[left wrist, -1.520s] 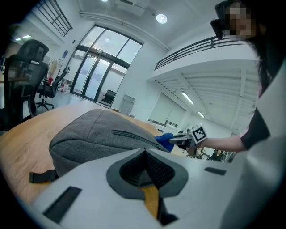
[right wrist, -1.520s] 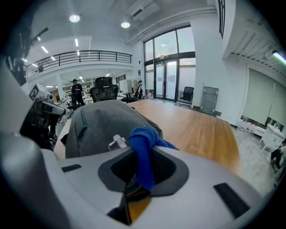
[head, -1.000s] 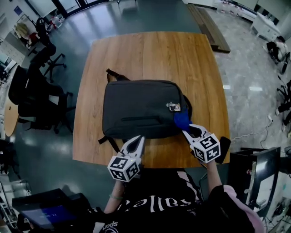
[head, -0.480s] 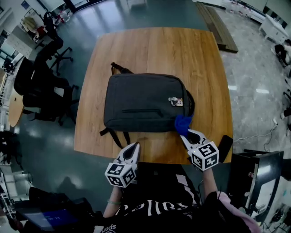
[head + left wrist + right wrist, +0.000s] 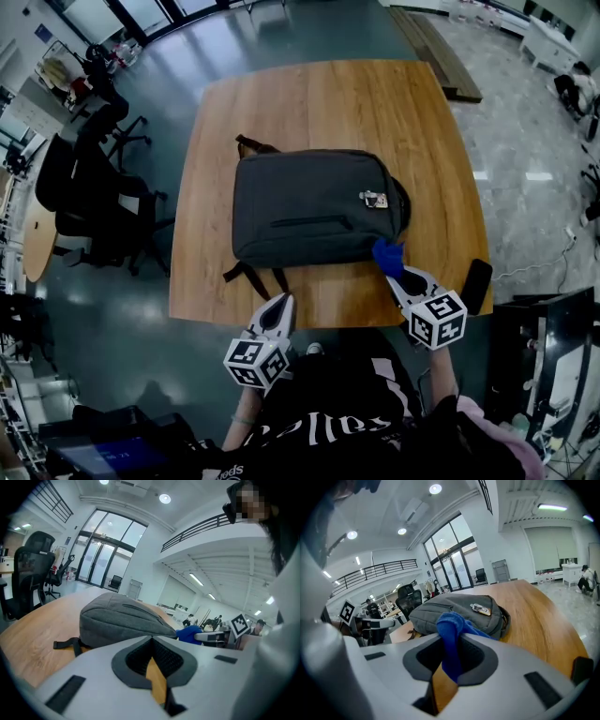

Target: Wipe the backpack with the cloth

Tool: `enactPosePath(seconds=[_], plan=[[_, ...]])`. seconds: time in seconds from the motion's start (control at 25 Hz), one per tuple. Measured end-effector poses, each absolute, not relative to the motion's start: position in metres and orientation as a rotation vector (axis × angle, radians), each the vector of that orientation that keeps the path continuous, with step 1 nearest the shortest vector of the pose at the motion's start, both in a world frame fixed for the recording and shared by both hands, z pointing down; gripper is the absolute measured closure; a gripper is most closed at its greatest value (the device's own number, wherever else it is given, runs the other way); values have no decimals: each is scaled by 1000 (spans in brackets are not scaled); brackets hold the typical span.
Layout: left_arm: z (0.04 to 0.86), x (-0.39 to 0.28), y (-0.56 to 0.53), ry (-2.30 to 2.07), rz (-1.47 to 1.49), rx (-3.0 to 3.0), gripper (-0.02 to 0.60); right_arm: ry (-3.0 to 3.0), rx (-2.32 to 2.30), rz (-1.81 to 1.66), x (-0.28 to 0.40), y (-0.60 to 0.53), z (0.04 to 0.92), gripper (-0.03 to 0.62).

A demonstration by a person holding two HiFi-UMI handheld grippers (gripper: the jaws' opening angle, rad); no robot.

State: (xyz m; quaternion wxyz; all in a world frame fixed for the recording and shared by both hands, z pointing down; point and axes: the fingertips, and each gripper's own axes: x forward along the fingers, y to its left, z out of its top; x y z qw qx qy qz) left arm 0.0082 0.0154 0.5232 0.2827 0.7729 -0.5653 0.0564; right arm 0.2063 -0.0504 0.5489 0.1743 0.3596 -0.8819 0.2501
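Matt woven backpack (image 5: 314, 206), smooth wood table (image 5: 366, 103), fuzzy cloth (image 5: 387, 255)

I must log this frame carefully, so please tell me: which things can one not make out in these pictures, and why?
- Small tag on the dark grey fabric backpack: print too small, head view.
- Blue cloth: lower end hidden between the shut jaws of the right gripper, right gripper view.
- Black flat object at the wooden table edge: too small to identify, head view.

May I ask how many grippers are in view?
2. The left gripper, jaws together and empty, is at the table's near edge; the right gripper, clamping the blue cloth, is at the backpack's near right corner.
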Motion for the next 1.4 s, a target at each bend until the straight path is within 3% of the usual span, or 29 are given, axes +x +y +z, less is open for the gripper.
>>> enactPosePath(seconds=[0.36,0.64,1.4], plan=[[520,-63,99,-1498,143,2087,583,-2551,1122,811,136,31,527,527],[522,-78,139,-1415,93,2107,583,-2542,1122,866,101,100,525,528],[492,18,179,-1450,-53,2105,583,-2588,881,836,144,169,504,528]])
